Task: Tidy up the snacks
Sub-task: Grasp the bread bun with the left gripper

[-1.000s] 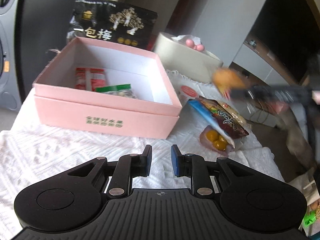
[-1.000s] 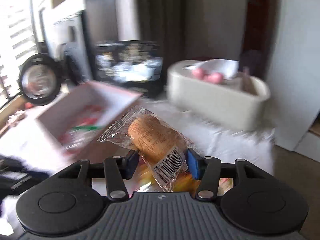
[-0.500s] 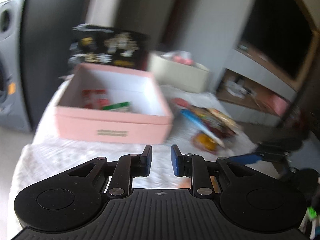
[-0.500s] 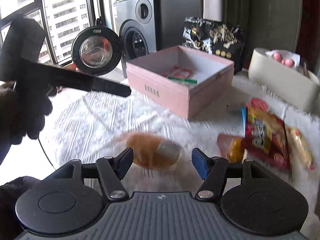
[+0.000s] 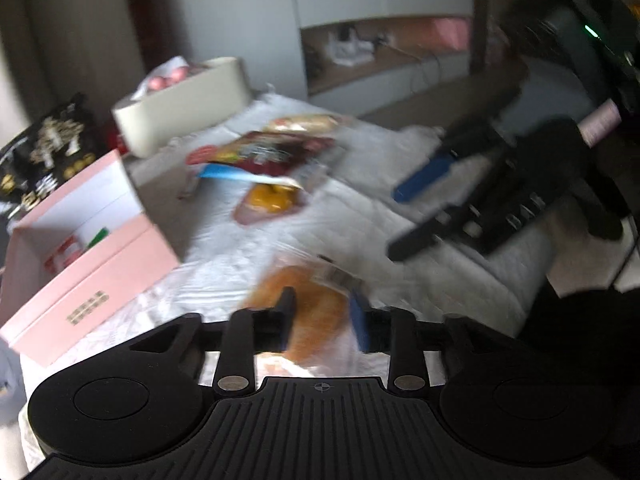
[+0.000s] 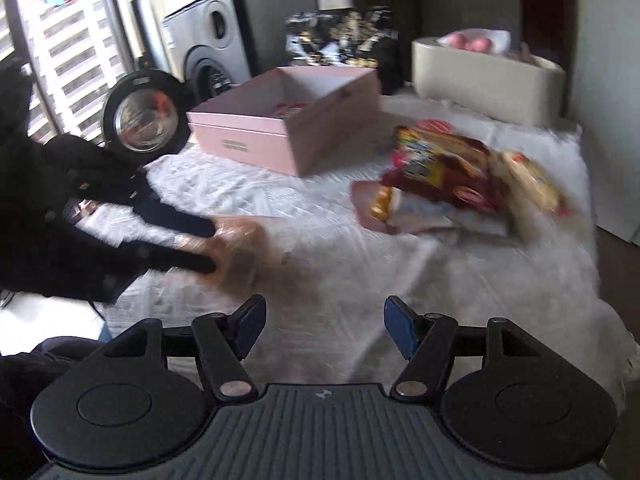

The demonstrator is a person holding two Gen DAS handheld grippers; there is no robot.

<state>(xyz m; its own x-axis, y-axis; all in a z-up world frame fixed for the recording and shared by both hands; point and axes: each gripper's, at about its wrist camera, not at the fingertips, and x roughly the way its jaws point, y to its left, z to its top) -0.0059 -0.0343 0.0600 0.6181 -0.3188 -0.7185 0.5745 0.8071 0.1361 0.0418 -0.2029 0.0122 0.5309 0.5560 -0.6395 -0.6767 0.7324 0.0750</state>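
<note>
Both views are pretty smeared, so take the fine detail loosely. In the left wrist view the left gripper (image 5: 322, 320) sits low center with its jaws opening around a wrapped bun (image 5: 308, 312) that lies on the white cloth (image 5: 360, 216); the bun is between the fingers, but I can't tell whether the pads actually touch it. The right wrist view shows the same thing at left center, the black fingers on either side of the bun (image 6: 240, 248). The right gripper (image 6: 324, 326) at the bottom of its own view is released, jaws spread with only bare cloth between them; it also shows up at the right of the left view. The pink box (image 5: 86, 256) sits at the left edge of the left view, open, with a couple of small packets inside. The rest of the snack pile (image 6: 448, 176), a red bag, a yellow-orange packet and a long bread-looking one, is at right center in the right view, well apart from the bun. A cream tub (image 6: 488, 76) is in the upper right, and a black-and-gold bag (image 6: 340, 40) stands behind the box.
</note>
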